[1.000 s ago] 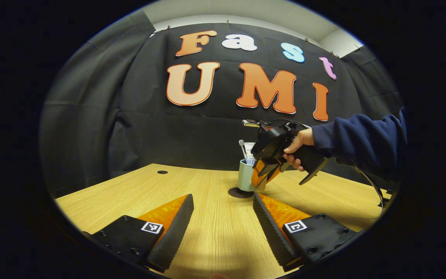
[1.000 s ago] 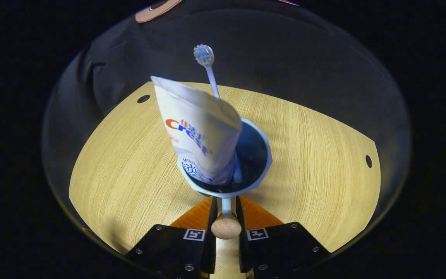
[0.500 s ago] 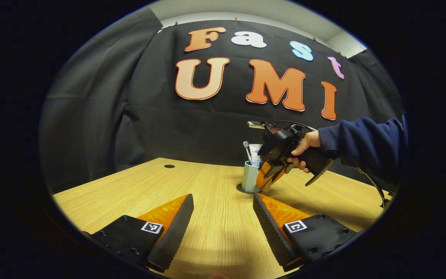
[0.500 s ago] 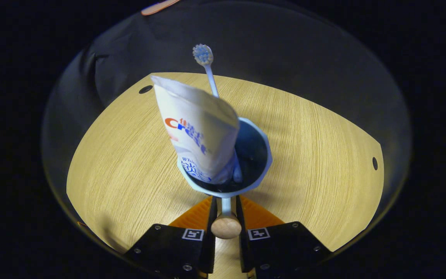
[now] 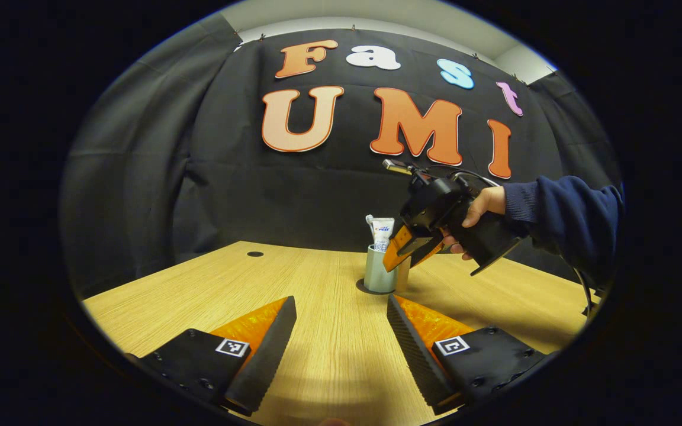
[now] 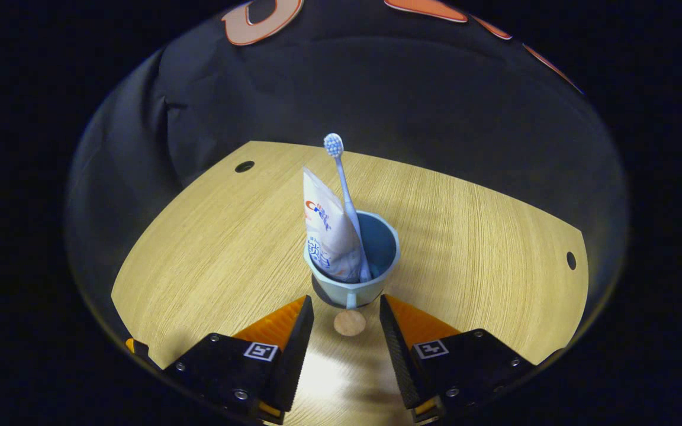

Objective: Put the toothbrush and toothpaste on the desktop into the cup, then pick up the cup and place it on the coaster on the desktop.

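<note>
The pale blue cup (image 6: pixel 370 278) stands upright on the dark coaster (image 6: pixel 319 294), its wooden knob handle (image 6: pixel 350 323) pointing at me. Inside lean the white toothpaste tube (image 6: pixel 329 234) and the toothbrush (image 6: pixel 344 183), head up. My right gripper (image 6: pixel 346 349) is open, pulled back just short of the handle, touching nothing. In the left gripper view, the cup (image 5: pixel 378 269) sits on the coaster (image 5: pixel 364 289) mid-table with the toothpaste (image 5: pixel 382 232) sticking out, and the right gripper (image 5: pixel 412 251) hovers beside it. My left gripper (image 5: pixel 341 349) is open and empty near the front of the table.
The wooden table (image 5: pixel 293 296) has a cable hole (image 5: pixel 254 254) at the far left and another hole (image 6: pixel 566 260) at the right. A hand (image 5: pixel 480 207) in a dark blue sleeve (image 5: pixel 566 216) holds the right gripper.
The right gripper was shut on the cup's handle; it has set the cup on the coaster, opened and drawn back and up. The left gripper stayed put.
</note>
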Demonstrator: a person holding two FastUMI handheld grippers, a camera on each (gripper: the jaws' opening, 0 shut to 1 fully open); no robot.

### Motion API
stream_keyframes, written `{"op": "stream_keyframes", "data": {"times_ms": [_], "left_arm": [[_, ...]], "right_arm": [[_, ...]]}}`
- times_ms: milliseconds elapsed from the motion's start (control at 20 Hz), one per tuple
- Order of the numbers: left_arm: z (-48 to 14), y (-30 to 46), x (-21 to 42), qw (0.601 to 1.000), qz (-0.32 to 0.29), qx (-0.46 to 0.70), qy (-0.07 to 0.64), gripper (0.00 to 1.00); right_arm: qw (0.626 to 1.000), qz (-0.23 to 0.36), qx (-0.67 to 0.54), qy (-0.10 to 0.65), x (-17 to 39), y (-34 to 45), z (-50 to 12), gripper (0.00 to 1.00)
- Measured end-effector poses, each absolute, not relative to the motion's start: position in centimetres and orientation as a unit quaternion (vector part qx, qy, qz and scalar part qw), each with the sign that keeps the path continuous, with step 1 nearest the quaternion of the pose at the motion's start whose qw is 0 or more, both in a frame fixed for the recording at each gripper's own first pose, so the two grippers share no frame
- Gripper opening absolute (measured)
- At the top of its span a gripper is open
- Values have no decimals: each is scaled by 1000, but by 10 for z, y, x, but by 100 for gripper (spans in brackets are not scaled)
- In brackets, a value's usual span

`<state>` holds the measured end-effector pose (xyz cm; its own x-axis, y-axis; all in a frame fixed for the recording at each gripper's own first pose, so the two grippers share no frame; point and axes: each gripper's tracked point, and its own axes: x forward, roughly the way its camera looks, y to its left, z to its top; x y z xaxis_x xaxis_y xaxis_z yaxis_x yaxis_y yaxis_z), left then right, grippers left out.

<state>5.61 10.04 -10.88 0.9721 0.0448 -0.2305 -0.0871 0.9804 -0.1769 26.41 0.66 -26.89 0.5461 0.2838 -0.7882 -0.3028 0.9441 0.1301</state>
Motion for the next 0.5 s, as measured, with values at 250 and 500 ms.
{"op": "stream_keyframes", "data": {"times_ms": [250, 500], "left_arm": [[-105, 102, 57, 990, 34, -85, 108, 98], [-100, 101, 60, 991, 36, -78, 101, 98]], "right_arm": [[904, 177, 5, 389, 264, 2, -280, 80], [935, 163, 27, 314, 269, -11, -263, 82]]}}
